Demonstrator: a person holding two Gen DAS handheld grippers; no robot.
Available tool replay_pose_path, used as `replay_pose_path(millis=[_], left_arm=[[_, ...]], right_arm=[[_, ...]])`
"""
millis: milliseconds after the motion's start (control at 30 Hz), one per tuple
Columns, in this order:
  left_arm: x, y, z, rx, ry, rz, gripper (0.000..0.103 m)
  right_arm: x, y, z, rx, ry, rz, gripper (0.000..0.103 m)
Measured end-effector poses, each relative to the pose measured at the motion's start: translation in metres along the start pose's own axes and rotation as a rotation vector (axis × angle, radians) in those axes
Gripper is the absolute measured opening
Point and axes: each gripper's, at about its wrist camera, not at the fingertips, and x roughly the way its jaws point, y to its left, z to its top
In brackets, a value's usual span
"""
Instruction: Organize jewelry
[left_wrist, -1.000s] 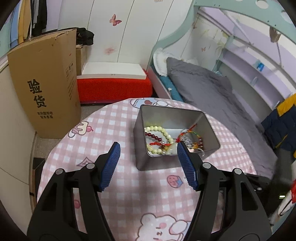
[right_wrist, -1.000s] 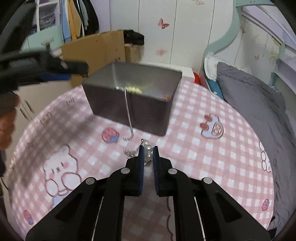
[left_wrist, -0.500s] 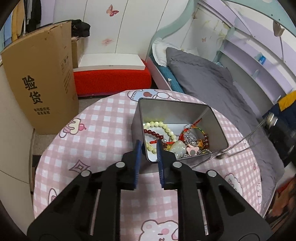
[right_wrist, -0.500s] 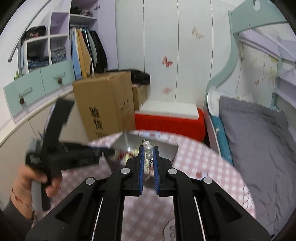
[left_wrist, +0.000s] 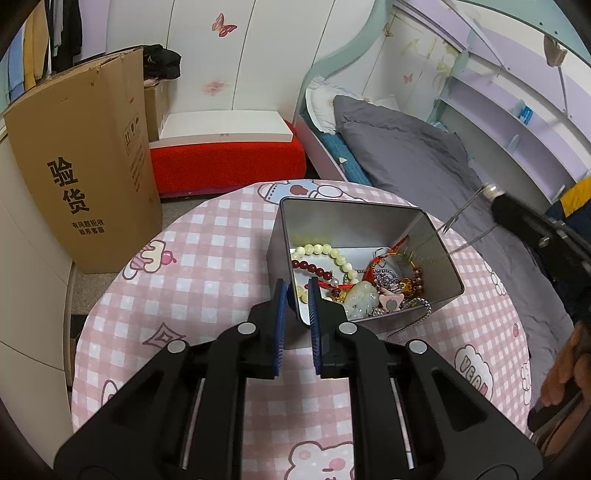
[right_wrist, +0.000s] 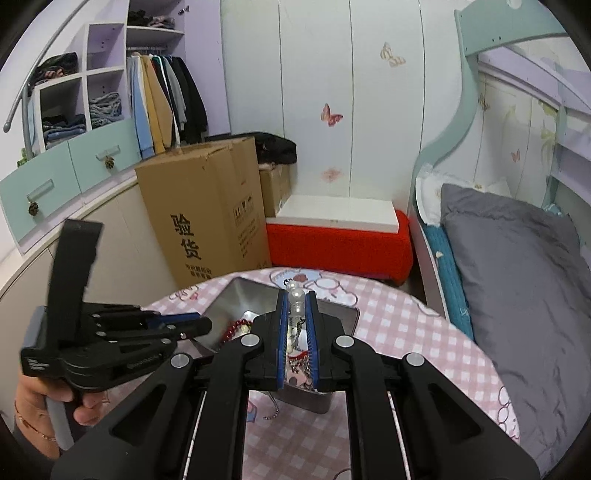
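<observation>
The right gripper has its jaws clamped on a pearl necklace, pearls poking out above the tips and the chain trailing down toward the metal tin below. The left gripper has its jaws pinched on the tin's near wall. The tin, on the pink checked table, holds bead bracelets and a jade pendant.

A child's bedroom: bunk bed with grey bedding at right, open wardrobe of hanging clothes far left, butterfly stickers on the wall.
</observation>
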Motion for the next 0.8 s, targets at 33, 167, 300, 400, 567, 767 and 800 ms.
replay_pose_path(millis=[33,167,300,400,567,767,800], left_arm=[[0.000,-0.001,0.000,0.002,0.000,0.002,0.012],[0.000,-0.003,0.000,0.009,-0.003,0.013,0.012],[0.000,-0.003,0.000,0.006,-0.004,0.017,0.012],[-0.003,-0.003,0.000,-0.001,-0.010,0.025,0.013],[-0.020,-0.011,-0.002,0.018,-0.042,0.048,0.013],[-0.057,-0.026,-0.006,0.052,-0.113,0.092,0.013],[-0.062,-0.028,-0.007,0.052,-0.122,0.094,0.013]], right_arm=[[0.003,0.000,-0.002,0.001,0.008,-0.002,0.008],[0.011,-0.002,-0.006,0.014,0.036,-0.010,0.009],[0.014,-0.005,-0.011,0.028,0.059,-0.013,0.011],[0.011,-0.007,-0.012,0.041,0.059,-0.019,0.025],[-0.004,-0.009,-0.013,0.056,0.038,-0.026,0.031],[-0.032,-0.005,-0.011,0.064,-0.005,-0.031,0.038],[-0.039,-0.004,-0.011,0.065,-0.014,-0.033,0.039]])
